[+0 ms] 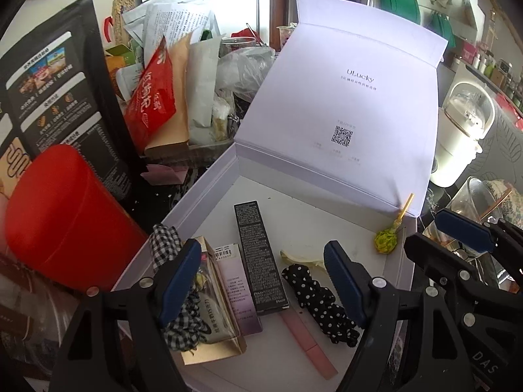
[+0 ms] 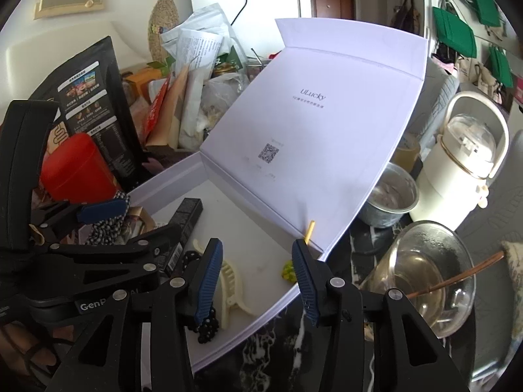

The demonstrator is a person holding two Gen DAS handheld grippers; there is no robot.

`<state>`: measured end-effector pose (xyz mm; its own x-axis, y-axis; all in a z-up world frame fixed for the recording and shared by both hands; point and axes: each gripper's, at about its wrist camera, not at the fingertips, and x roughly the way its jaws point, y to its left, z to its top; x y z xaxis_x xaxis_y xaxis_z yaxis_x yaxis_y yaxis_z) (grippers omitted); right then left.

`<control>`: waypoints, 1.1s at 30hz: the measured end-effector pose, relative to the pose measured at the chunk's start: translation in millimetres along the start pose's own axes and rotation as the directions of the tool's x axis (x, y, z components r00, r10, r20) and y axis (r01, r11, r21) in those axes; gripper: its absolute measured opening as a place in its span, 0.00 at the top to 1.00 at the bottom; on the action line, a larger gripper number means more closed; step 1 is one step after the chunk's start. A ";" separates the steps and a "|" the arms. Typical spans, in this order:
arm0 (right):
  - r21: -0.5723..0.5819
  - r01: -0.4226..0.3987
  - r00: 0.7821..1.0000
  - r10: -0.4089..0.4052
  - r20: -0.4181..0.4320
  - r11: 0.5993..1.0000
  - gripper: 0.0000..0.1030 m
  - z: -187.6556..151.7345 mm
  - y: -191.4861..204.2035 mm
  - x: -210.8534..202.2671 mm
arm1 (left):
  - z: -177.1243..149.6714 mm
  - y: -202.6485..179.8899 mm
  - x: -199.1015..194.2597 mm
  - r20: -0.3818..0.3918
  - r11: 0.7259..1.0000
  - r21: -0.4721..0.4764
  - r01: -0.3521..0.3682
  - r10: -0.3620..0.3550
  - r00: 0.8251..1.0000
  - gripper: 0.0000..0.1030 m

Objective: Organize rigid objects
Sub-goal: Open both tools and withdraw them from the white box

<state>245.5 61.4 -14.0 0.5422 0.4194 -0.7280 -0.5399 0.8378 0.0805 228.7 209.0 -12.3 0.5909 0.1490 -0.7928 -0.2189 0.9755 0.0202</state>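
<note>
**Both grippers open and empty over the white ULucky box**

The left gripper (image 1: 261, 281) hangs over the near part of the white box (image 1: 400, 281), its jaws spread wide and holding nothing. Below it lie a gold packet (image 1: 215, 326) with Chinese print, a checked scrunchie (image 1: 163, 245) draped at the box's left edge, a pale lilac carton (image 1: 238, 294), a black carton (image 1: 260, 258) marked "Puco", a pink stick (image 1: 310, 343) and a black polka-dot scrunchie (image 1: 320, 300). Farther in, by the right edge, a green-wrapped lollipop (image 1: 387, 240) rests with its yellow stick toward the raised lid (image 1: 343, 98), which reads "ULucky" above a QR code.

The right gripper (image 2: 258, 277) is likewise wide open and empty, over the box's right edge. Its view alone shows the cream claw clip (image 2: 232, 284) clearly, plus a glass bowl (image 2: 425, 277), a steel pot (image 2: 389, 199) and a white kettle (image 2: 464, 163) on the dark marbled worktop (image 2: 278, 352). Only the left view shows the red canister (image 1: 65, 215) close, left of the box.
</note>
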 end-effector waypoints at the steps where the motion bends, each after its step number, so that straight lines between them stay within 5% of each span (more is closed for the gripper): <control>1: 0.000 0.000 1.000 0.000 0.003 1.000 0.57 0.2 0.2 -2.7 | -0.6 -0.3 -2.7 0.002 1.000 0.000 -0.003 0.003 1.000 0.25; 33: -0.057 0.032 0.984 -0.022 0.178 0.998 0.26 -19.7 25.0 -135.3 | -32.8 -5.2 -160.7 0.215 0.999 -0.010 -0.054 0.054 0.975 0.20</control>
<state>145.9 18.6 73.1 0.6600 0.4569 -0.5964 -0.5579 0.8297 0.0182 109.4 174.7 95.0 0.7313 0.2331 -0.6409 -0.2576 0.9646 0.0568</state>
